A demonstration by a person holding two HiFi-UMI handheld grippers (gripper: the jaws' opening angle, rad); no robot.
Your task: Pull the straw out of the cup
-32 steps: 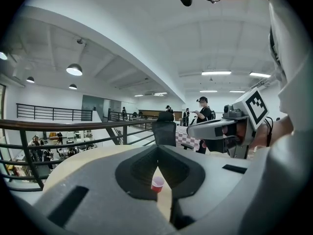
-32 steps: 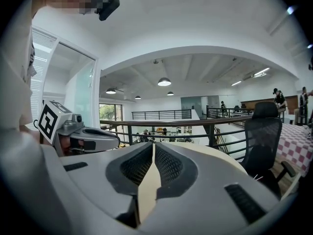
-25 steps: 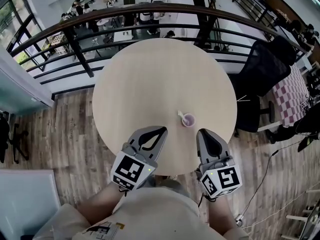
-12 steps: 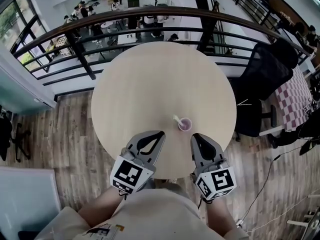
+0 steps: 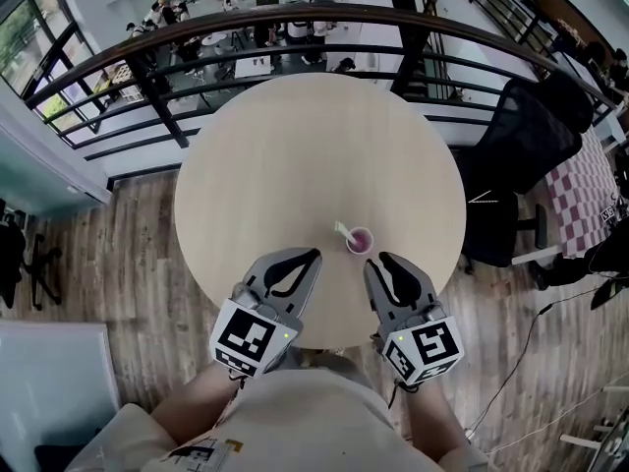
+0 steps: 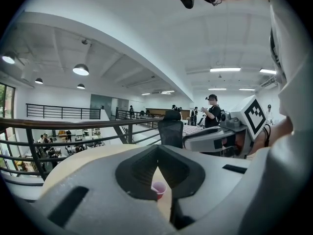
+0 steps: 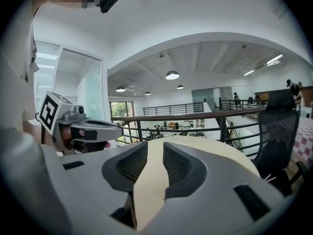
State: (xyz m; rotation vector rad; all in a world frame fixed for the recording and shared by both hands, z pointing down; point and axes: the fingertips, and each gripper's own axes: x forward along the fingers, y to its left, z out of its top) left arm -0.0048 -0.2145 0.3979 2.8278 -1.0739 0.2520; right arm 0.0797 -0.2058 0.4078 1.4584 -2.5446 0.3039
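Straw: a pale, short straw standing in the cup. Its long axis is tilted. The lower end is inside the cup, and the free end leans over the rim, pointing away from the person and toward their left.
Cup: a small pink cup, upright, open side up. It stands on the table close to the near edge, just ahead of the two gripper tips.
Cup contents: the straw. Whether any liquid is inside cannot be told.
Table: round, with a light wood top. The cup with its straw is the only thing resting on it.
Left gripper: the jaw tips are pressed together with nothing pinched. It sits just left of the cup and apart from it. In the left gripper view the cup shows through the gap behind the closed tips.
Right gripper: its jaws are apart and opening. In the right gripper view only bare tabletop lies between them. Its tips are just short of the cup and not touching it.
Surroundings: a dark curved railing runs behind the table, and a black office chair stands to the right.
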